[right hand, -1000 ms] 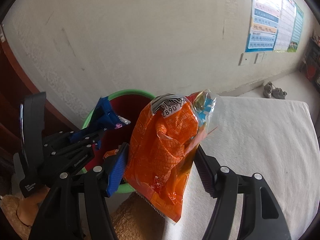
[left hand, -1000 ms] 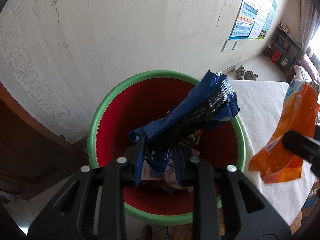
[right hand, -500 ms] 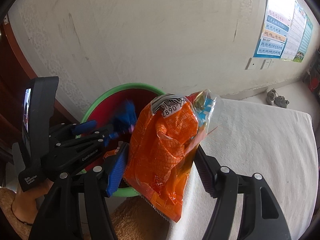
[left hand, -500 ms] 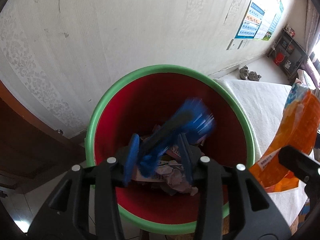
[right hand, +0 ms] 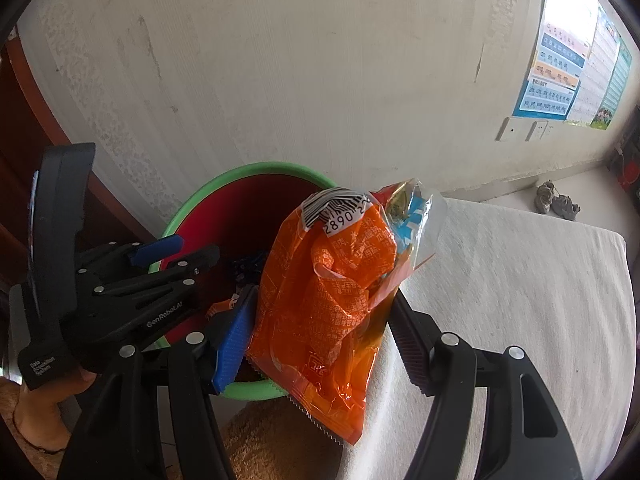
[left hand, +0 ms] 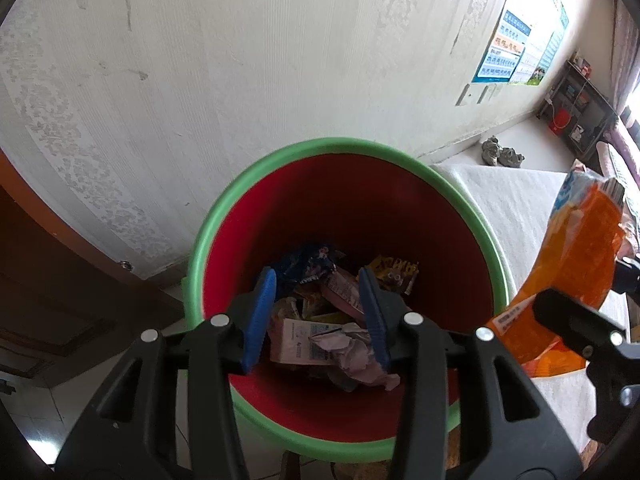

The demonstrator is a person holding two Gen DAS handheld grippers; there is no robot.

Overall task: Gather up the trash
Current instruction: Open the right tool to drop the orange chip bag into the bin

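A red bin with a green rim (left hand: 280, 160) stands by the wall, also in the right wrist view (right hand: 240, 172). Several wrappers lie at its bottom, among them a blue wrapper (left hand: 308, 266). My left gripper (left hand: 318, 312) is open and empty just above the bin's mouth; it also shows in the right wrist view (right hand: 176, 250). My right gripper (right hand: 320, 320) is shut on an orange snack bag (right hand: 332, 292), held beside the bin's right rim over the table edge. The bag also shows in the left wrist view (left hand: 576, 264).
A white-covered table (right hand: 520, 280) runs to the right of the bin. A pale wall (left hand: 280, 60) is close behind the bin. A dark wooden door (left hand: 48, 280) is at the left. Shoes (left hand: 502, 154) lie on the floor far right.
My left gripper opened and let go of the blue wrapper, which fell into the bin. The right gripper kept hold of the orange bag and shifted slightly toward the bin.
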